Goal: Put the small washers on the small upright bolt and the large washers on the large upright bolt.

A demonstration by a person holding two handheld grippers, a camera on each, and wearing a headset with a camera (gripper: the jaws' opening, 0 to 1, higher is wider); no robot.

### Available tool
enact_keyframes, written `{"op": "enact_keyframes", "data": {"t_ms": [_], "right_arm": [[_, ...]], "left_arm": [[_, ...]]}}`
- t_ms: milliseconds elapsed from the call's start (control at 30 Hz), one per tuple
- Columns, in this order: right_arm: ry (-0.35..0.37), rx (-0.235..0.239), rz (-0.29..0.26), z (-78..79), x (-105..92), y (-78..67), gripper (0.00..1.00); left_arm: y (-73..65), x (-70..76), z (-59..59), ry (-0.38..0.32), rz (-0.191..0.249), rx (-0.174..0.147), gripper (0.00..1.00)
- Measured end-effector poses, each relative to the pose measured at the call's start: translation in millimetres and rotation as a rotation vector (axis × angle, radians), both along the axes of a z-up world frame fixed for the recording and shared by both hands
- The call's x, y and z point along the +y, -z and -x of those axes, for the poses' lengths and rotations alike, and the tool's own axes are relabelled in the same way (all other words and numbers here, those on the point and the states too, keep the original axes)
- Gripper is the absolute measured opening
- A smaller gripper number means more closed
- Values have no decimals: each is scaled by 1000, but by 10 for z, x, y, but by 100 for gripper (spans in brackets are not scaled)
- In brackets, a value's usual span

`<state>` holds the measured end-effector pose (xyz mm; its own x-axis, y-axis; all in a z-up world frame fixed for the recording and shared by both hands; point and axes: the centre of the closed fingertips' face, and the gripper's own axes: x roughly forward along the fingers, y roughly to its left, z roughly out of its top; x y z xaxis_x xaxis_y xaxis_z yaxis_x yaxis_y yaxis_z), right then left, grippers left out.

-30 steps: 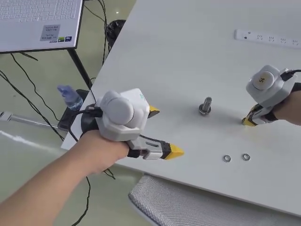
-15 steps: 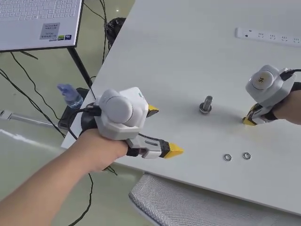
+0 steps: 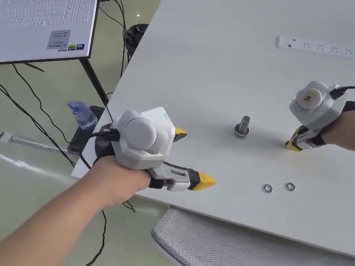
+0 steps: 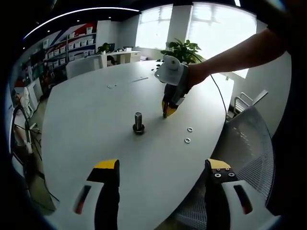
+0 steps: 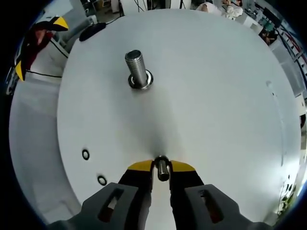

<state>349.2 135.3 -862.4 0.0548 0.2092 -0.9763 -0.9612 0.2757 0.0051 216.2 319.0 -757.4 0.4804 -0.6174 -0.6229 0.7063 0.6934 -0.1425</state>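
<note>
A large steel bolt [image 3: 242, 126] [image 4: 138, 123] [image 5: 138, 69] stands upright mid-table, with a ring at its base. To its right, my right gripper [image 3: 293, 145] [image 4: 169, 108] points down at the tabletop, shut on a small bolt [image 5: 162, 168] held upright between the yellow tips. Two small washers [image 3: 268, 188] [image 3: 290, 187] lie flat near the front edge, also seen as two washers [image 5: 85, 154] [image 5: 101, 180] left of the right jaws. My left gripper [image 3: 193, 156] [image 4: 162, 165] hovers open over the table's near-left edge, holding nothing.
A white power strip [image 3: 316, 46] lies at the back right of the white table [image 3: 222, 66]. A grey mesh chair [image 3: 222, 238] sits under the front edge. Left of the table stand a laptop [image 3: 44, 25], a plastic bottle [image 3: 83, 114] and cables.
The right gripper's body has tipped slightly lower while its tips stay at the same spot. The left gripper has barely shifted.
</note>
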Motion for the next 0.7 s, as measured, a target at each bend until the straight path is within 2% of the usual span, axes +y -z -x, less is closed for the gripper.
{"op": "enact_keyframes", "data": {"t_ms": [133,367,700], "right_arm": [[-8,-12,-3,-15,-7,-6,17],[-5,2,-12,-3,-22,-20,28],[-6,-3,-23,16,-1,-57,28]], "left_arm": [[-10,14,-6,-6,-1,-3,72],[-10,5,7,0,-5,-7,72],[-29,-4,62,5,-7,-8,72]]}}
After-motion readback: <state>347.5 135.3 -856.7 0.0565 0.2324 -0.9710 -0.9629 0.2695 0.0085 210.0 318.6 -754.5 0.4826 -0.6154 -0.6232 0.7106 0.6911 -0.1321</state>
